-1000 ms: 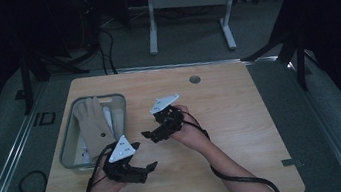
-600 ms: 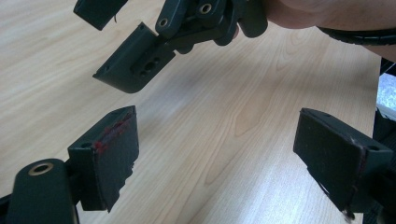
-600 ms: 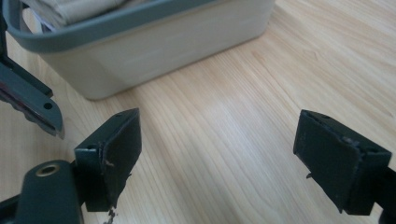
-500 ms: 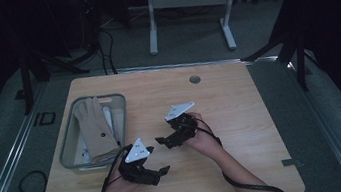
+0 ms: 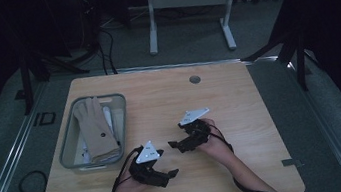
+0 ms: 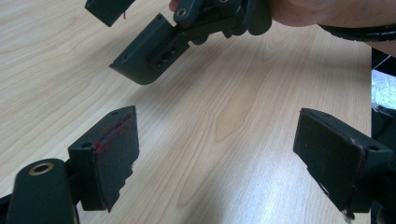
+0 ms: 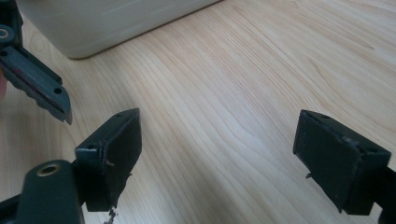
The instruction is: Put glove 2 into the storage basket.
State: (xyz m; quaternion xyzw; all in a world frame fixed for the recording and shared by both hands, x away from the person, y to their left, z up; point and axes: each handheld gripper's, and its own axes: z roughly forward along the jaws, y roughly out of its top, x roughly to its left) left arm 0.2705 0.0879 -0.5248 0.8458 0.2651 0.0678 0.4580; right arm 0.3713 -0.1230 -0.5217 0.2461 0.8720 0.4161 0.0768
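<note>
My left gripper point(image 5: 164, 165) is held low over the front of the wooden table point(image 5: 239, 96), its jaws wide apart with nothing between them. In the left gripper view, bare wood lies between the jaws of the left gripper point(image 6: 219, 158), and the right gripper point(image 6: 159, 46) hangs just beyond. Close to its right, my right gripper point(image 5: 176, 145) points left, open and empty. The right gripper view shows the right gripper point(image 7: 224, 158) over bare wood too, with a jaw of the left gripper point(image 7: 37, 79) at the left edge.
A clear plastic bin point(image 5: 69, 135) sits at the table's left and holds a tan glove point(image 5: 96, 129) and some white items point(image 5: 108, 117). The bin point(image 7: 107, 23) shows as a pale wall in the right gripper view. A round grommet point(image 5: 195, 79) is set near the far edge.
Both grippers have moved away from the bin, rightward and toward the table's front. They now face each other, closer together, and both stay open.
</note>
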